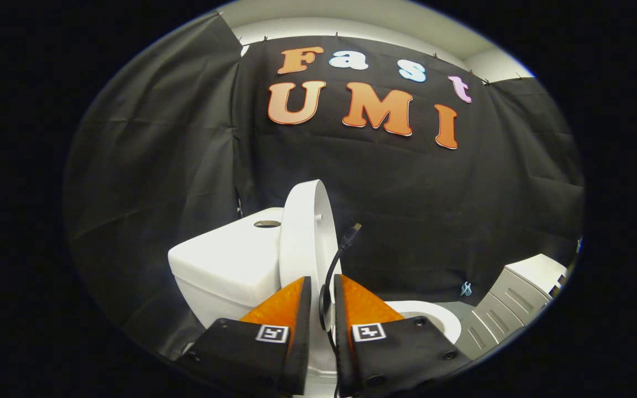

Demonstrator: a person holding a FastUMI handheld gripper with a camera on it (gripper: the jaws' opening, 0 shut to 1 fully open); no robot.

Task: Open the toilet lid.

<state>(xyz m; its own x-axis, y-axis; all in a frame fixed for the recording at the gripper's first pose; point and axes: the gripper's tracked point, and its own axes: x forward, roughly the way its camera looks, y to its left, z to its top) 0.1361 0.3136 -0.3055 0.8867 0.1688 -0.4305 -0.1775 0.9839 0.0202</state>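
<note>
Two fingers of the tongs reach forward at the bottom of the gripper view, drawn close together with only a narrow slot left between them. In that slot a strip of the toilet lid shows, but whether both fingers actually press on its edge cannot be told from this angle. A thin black cable curls up out of the gap between the fingers and ends in a small plug that stands free just ahead of them, in front of the dark cloth.

The toilet lid is white and stands raised, almost upright and seen nearly edge-on, rising from just ahead of the fingertips. Its upper curve tilts slightly back toward the tank, and whether it touches the tank cannot be told. The tank is white and boxy, sitting to the left of the lid and beyond the left finger, with a dark oval flush button set in its top.

To the right of the right finger, the rounded white rim of the toilet bowl lies low and uncovered. Farther right, near the booth's edge, stands a pale grey cabinet with panelled fronts and a white top. Black cloth hangs behind everything, forming the wall of the booth.
</note>
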